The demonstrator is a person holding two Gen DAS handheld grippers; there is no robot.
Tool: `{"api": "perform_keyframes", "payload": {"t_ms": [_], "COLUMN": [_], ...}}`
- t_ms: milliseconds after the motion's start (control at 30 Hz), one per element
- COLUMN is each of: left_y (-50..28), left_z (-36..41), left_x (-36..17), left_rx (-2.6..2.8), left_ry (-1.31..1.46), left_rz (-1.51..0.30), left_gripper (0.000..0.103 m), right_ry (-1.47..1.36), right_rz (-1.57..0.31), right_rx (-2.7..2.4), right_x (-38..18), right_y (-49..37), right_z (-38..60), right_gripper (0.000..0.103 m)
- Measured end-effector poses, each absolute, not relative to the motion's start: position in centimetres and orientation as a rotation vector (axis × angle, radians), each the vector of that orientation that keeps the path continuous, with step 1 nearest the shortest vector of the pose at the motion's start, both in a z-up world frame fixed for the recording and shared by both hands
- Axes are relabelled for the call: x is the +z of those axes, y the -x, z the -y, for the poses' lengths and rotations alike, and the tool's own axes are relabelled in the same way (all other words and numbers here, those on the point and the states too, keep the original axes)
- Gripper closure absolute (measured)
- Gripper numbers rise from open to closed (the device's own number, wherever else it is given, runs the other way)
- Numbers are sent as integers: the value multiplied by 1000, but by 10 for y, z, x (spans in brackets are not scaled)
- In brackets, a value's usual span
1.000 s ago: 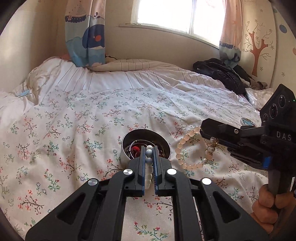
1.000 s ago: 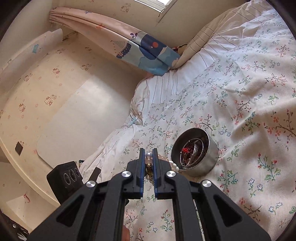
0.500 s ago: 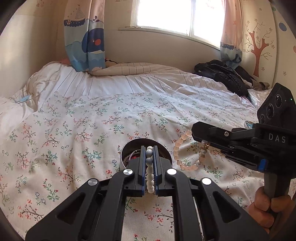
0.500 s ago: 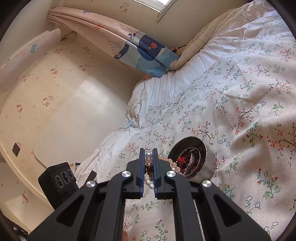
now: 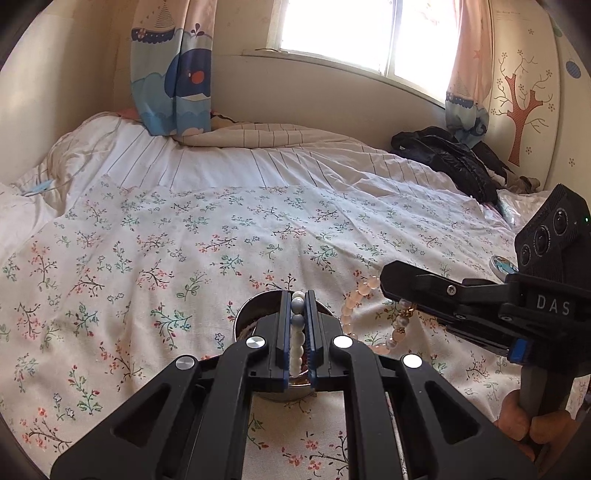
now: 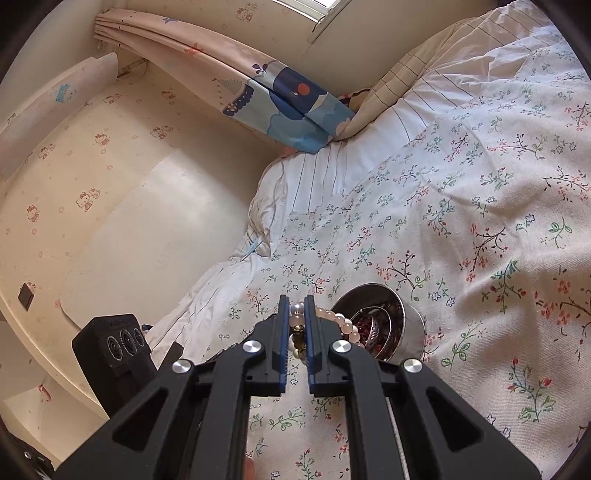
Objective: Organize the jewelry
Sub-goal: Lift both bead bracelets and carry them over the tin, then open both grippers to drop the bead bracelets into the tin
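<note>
A wide bed [image 5: 184,229] fills most of the room, spread with a white quilt printed in small flower sprigs, its far end striped under a sunlit window [image 5: 347,33]. A curtain [image 5: 171,66] with a blue whale and a sailboat hangs down to the pillow end on the left, and a black jacket [image 5: 447,158] lies heaped on the far right corner of the bed beneath a wall sticker of a tree [image 5: 521,110]. Near the middle of the quilt sits a round metal tin [image 6: 410,328], open at the top, with red beads and silvery bangles tangled inside. The left tongs [image 5: 298,321] hang right over that tin, clenched on a white bead bracelet [image 5: 297,332] whose grey-blue beads show at the tips and whose pale beads run down the gap between the pads. Just to the right of the tin, the right tongs [image 6: 297,332], carried by a hand [image 5: 532,428] wrapped round the handle, are clamped on a pink bead bracelet [image 5: 354,310]; its loop dangles below the tips above the quilt, close beside the tin's rim but not in it, with a small gold-coloured piece [image 6: 300,334] pinched between the pads.
</note>
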State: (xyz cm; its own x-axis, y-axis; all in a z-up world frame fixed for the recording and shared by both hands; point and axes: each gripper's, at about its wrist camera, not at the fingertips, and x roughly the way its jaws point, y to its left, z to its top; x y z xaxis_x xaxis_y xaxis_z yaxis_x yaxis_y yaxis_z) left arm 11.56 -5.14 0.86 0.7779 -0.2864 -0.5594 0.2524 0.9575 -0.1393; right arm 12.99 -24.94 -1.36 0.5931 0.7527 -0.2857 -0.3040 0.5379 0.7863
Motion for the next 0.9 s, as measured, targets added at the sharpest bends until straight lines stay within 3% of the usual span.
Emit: {"api": "perform_keyframes", "payload": {"t_ms": [333, 467, 500, 533, 600, 700, 900], "left_y": [-158, -160, -159, -159, -159, -160, -158], "left_z": [38, 17, 13, 8, 0, -7, -8], "left_x": [-26, -24, -23, -22, -20, -19, -17], "left_rx": [-233, -190, -172, -162, -143, -118, -83], "left_ry": [151, 228, 237, 249, 271, 290, 262], "left_rz": [-779, -774, -766, -759, -748, -747, -735], "left_gripper": [96, 83, 80, 79, 75, 70, 56], "right_ry": [-725, -665, -655, -649, -638, -641, -622], "right_rz": [-712, -758, -781, -798, -806, -791, -786], "right_rx": [654, 644, 649, 647, 643, 634, 582], "right_x": [-24, -31, -35, -38, -41, -40, -37], "right_y": [-146, -157, -161, -162, -163, -161, -157], "right_z": [241, 225, 220, 216, 213, 218, 226], "right_gripper": [94, 93, 91, 78, 64, 64, 53]}}
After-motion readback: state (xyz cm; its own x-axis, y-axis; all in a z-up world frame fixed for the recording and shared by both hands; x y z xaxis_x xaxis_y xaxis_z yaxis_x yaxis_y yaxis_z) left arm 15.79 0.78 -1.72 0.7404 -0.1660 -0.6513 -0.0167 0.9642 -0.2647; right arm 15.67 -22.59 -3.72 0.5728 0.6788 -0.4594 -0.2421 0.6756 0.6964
